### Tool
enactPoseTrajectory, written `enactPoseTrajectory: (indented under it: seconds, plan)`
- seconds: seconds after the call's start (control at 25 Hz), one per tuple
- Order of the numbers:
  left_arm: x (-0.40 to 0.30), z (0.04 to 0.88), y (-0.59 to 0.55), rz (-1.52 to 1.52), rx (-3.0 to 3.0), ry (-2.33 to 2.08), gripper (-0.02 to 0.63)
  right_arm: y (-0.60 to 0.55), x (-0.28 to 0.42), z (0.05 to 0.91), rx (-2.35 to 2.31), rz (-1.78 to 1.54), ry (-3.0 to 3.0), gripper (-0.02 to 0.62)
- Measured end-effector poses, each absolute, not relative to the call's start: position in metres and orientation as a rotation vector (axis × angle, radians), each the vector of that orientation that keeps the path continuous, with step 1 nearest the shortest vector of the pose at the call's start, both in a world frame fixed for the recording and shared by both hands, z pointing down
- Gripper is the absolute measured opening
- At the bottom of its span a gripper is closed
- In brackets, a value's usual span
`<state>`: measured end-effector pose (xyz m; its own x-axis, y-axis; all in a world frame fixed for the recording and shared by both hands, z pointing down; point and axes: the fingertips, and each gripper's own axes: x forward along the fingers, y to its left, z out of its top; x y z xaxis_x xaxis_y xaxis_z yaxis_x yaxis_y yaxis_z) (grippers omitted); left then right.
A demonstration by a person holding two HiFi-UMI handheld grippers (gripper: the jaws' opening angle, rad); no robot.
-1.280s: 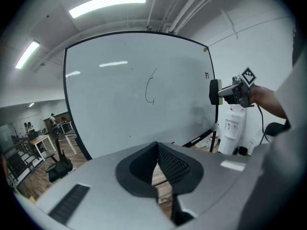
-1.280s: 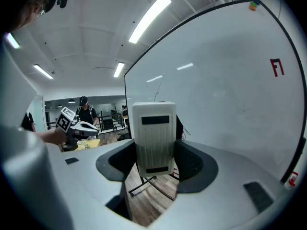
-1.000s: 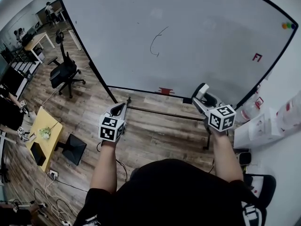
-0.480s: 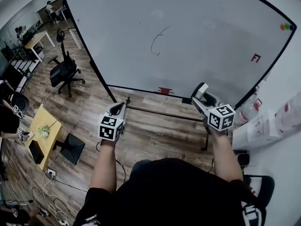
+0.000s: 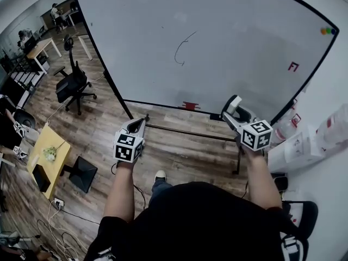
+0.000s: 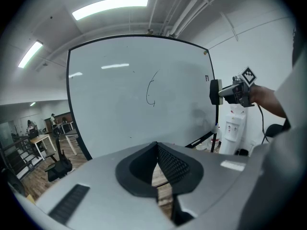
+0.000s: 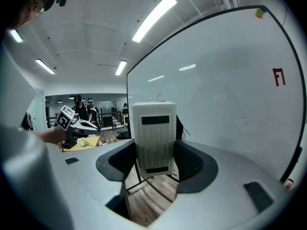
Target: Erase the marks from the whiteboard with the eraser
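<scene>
A large whiteboard (image 5: 228, 48) stands ahead with a thin dark curved mark (image 5: 180, 49) near its middle; the mark (image 6: 151, 90) also shows in the left gripper view. A small red mark (image 5: 293, 66) sits at the board's right. My right gripper (image 5: 232, 109) is shut on a white eraser (image 7: 153, 138), held upright below the board's lower edge and away from the marks. My left gripper (image 5: 139, 126) hangs lower left of the board, jaws shut with nothing between them.
The board's stand bar (image 5: 187, 130) crosses the wood floor below it. Coloured magnets (image 5: 328, 30) sit at the top right corner. An office chair (image 5: 73, 83) and a yellow table (image 5: 50, 156) stand left. White boxes (image 5: 304, 145) lie right.
The view has drifted slightly. A foot has come into sight below the grippers. Both grippers keep their places and their states.
</scene>
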<state>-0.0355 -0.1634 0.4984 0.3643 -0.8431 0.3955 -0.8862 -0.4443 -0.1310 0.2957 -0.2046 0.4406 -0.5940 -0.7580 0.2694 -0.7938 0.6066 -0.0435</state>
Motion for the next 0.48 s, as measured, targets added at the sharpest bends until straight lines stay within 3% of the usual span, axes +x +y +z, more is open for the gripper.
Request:
enactPoseTrajectory:
  seconds: [0.48]
  plan:
    - [-0.054, 0.489, -0.196, 0.619, 2.567, -1.564, 0.011, -0.222, 0.285, 0.435, 1.363, 0.209, -2.561, 0.241]
